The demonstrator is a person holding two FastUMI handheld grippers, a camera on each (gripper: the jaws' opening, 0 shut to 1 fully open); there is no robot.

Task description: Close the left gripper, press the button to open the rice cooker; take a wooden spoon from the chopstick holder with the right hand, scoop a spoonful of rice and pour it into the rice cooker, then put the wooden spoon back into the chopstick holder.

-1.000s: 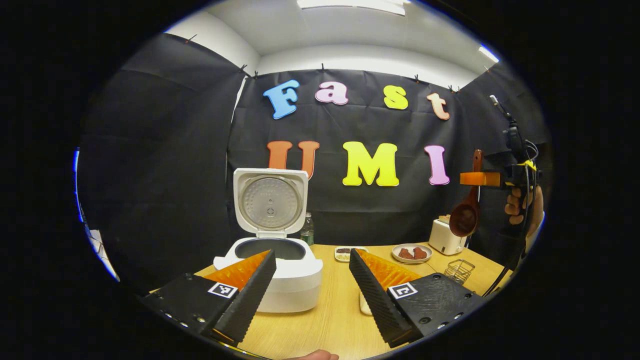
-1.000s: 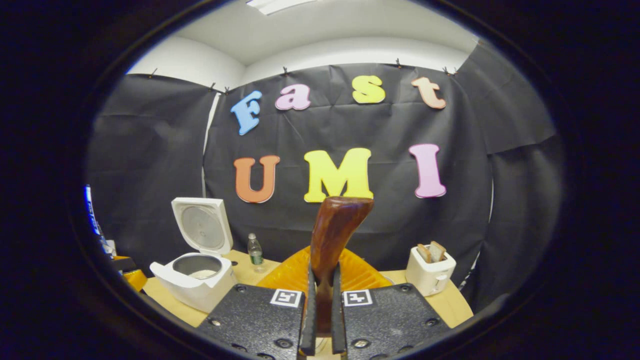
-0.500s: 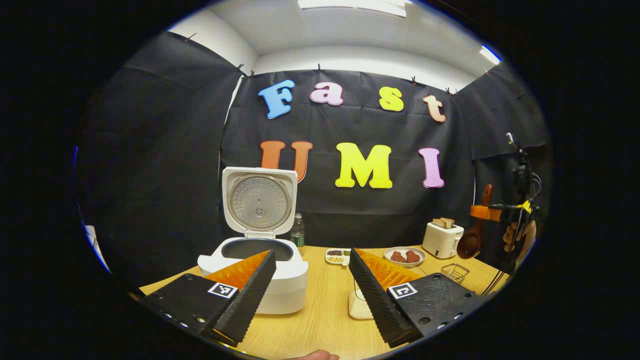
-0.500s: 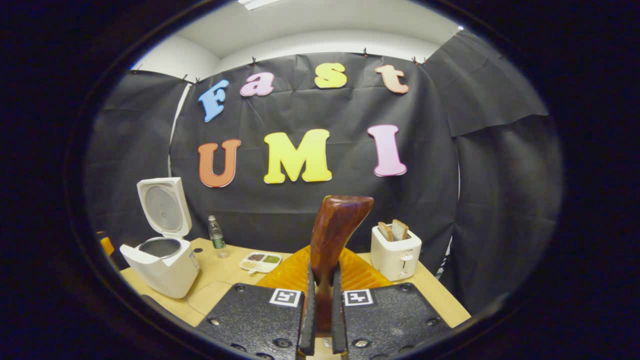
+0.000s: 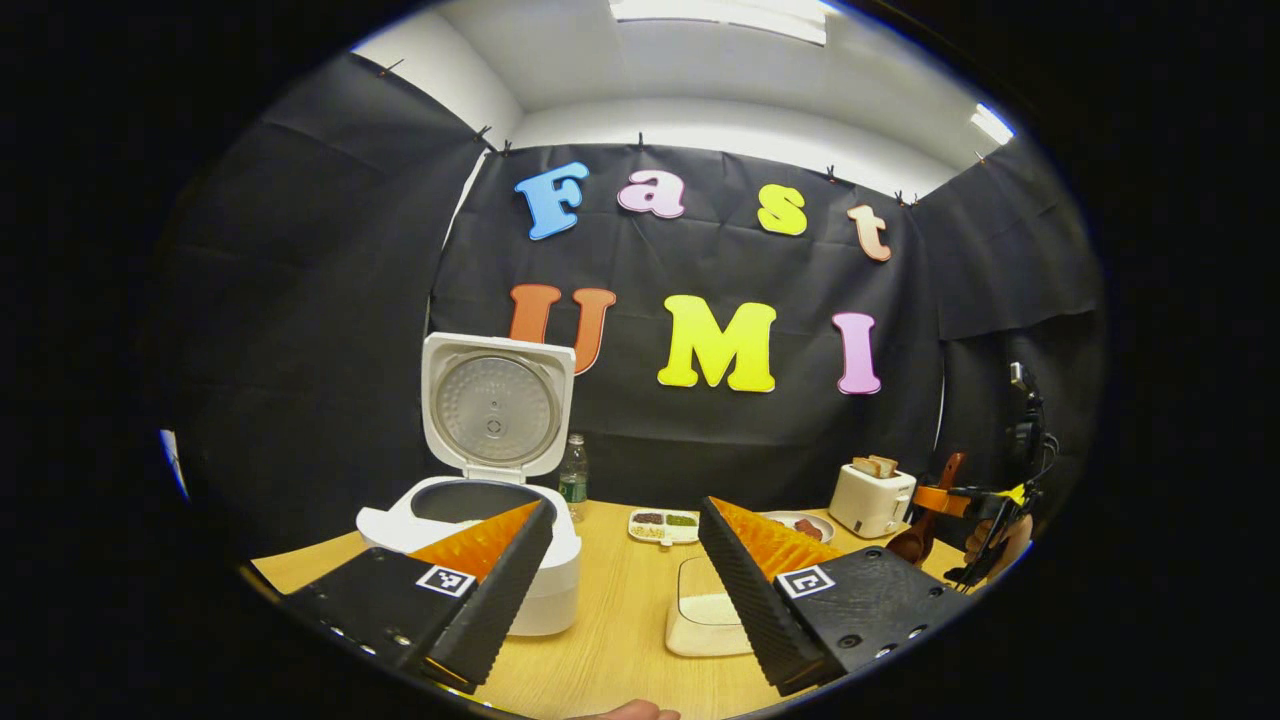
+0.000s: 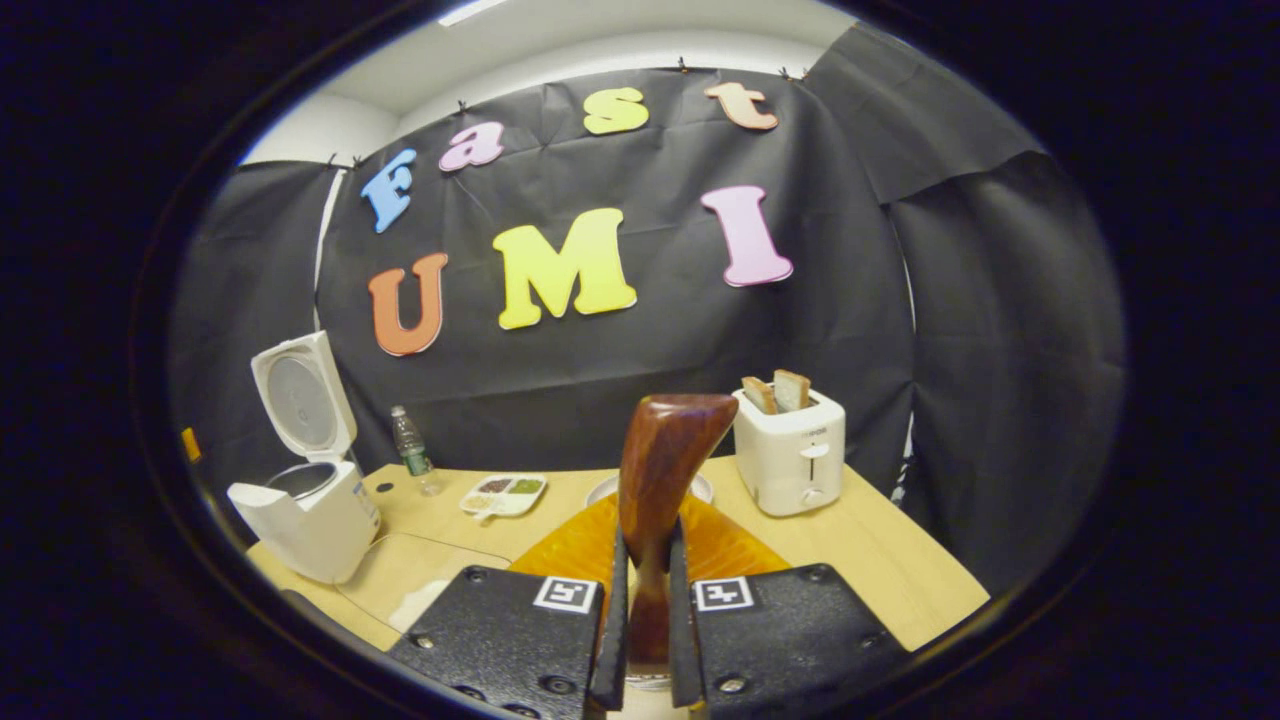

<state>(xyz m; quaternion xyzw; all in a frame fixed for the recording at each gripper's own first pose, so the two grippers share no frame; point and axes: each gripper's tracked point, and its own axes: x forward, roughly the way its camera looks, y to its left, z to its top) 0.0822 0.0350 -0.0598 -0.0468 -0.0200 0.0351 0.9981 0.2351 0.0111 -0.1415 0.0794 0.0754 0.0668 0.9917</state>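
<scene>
Right gripper (image 6: pixel 640 640) fingers clamping wooden spoon (image 6: pixel 660 470); left gripper (image 5: pixel 625 590) fingers wide, rice cooker (image 5: pixel 480 500) open

The right hand-held gripper (image 5: pixel 925 500) has lowered the wooden spoon (image 6: pixel 655 480) toward the table (image 6: pixel 880 560).

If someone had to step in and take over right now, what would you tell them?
Left gripper: open, holding nothing, hovering over the table near the rice cooker.
Right gripper: shut on the wooden spoon, handle up, low at the table's right end.
Rice cooker: lid up, so the button press is done. A little rice seems to lie in the pot; I cannot confirm the pour from these pictures.
The chopstick holder is not clear to me here.
Left: if the rice is in, lower the spoon back into the holder and let go.
</scene>
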